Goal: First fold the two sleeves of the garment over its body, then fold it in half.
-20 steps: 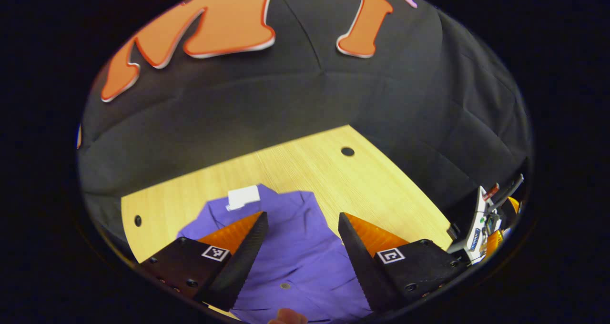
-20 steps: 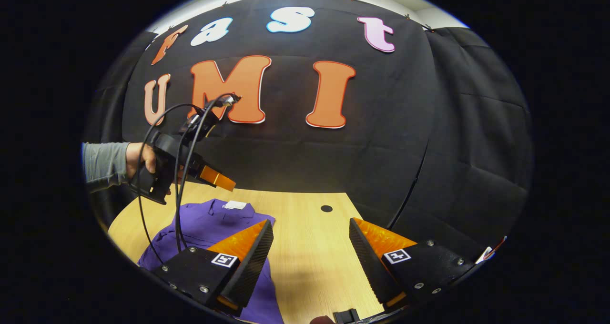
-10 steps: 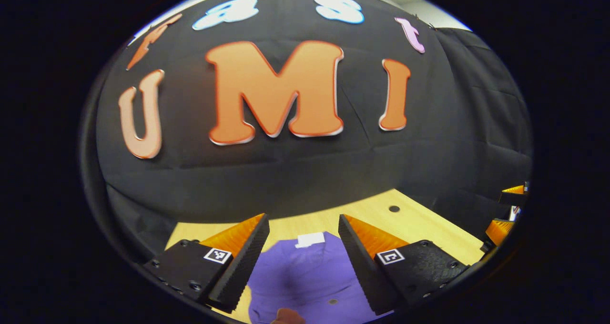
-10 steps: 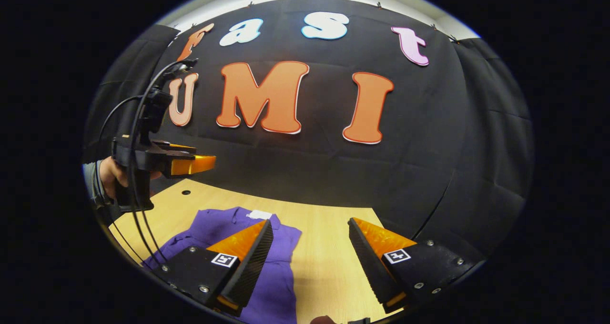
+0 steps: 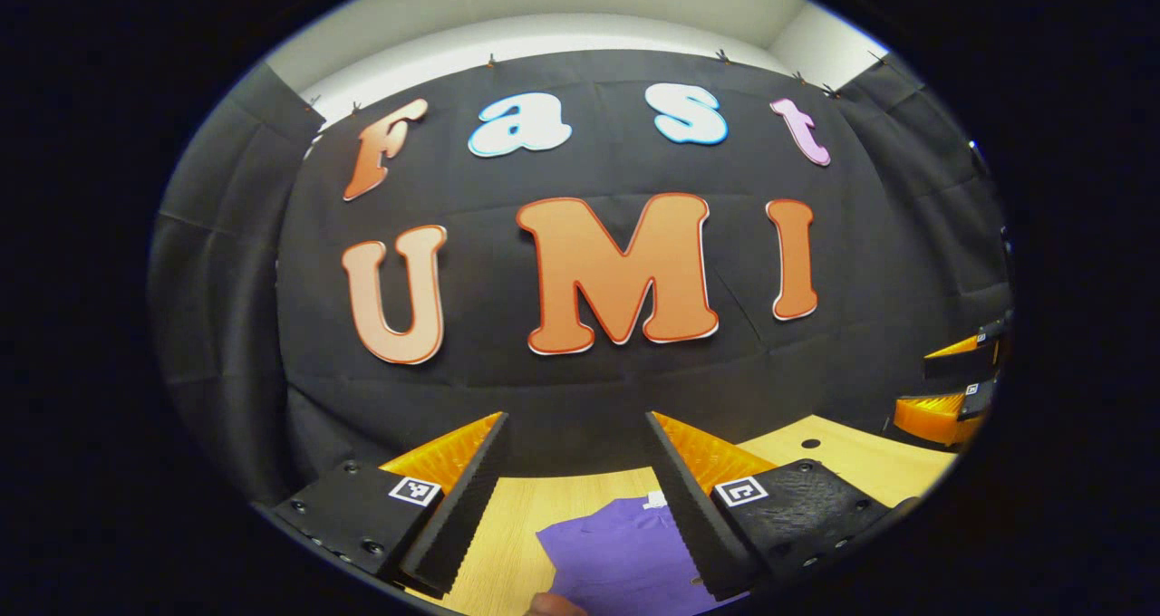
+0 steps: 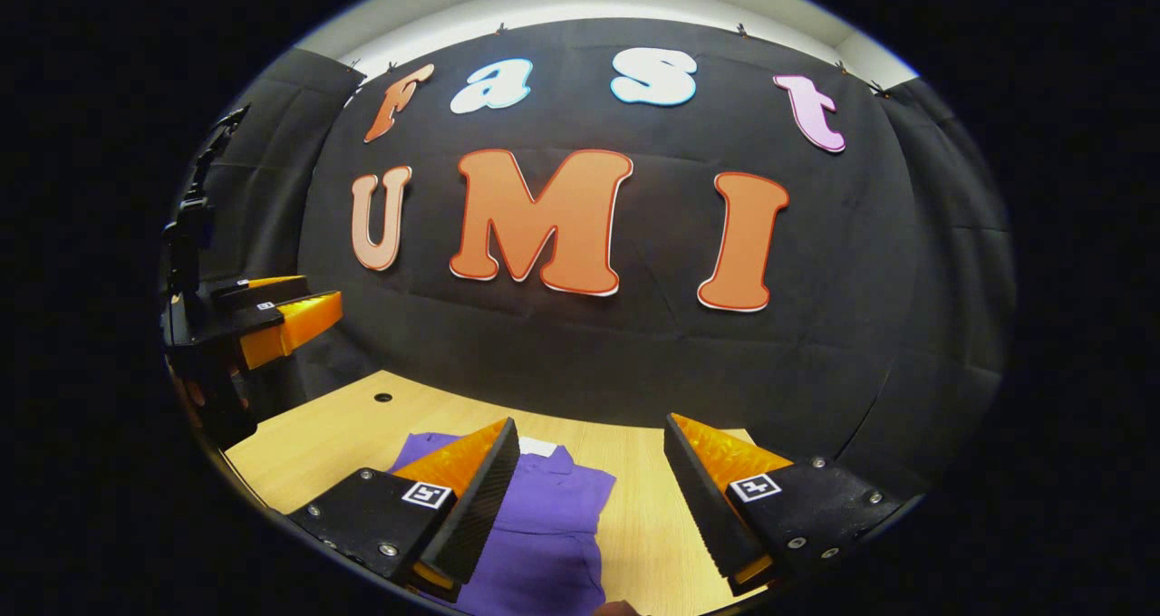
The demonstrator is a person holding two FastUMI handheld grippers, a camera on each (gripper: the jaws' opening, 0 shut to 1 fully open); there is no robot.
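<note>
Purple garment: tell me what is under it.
The garment lies on a wooden table, bare wood showing around it. Whatever lies beneath the cloth is covered. Both grippers are open above it.

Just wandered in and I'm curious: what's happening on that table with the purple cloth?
A person holds a pair of tongs in each hand to fold a purple shirt. It lies on the wooden table, looking already folded into a compact shape. Both tongs, left and right, are open, raised above the table and gripping nothing.
</note>
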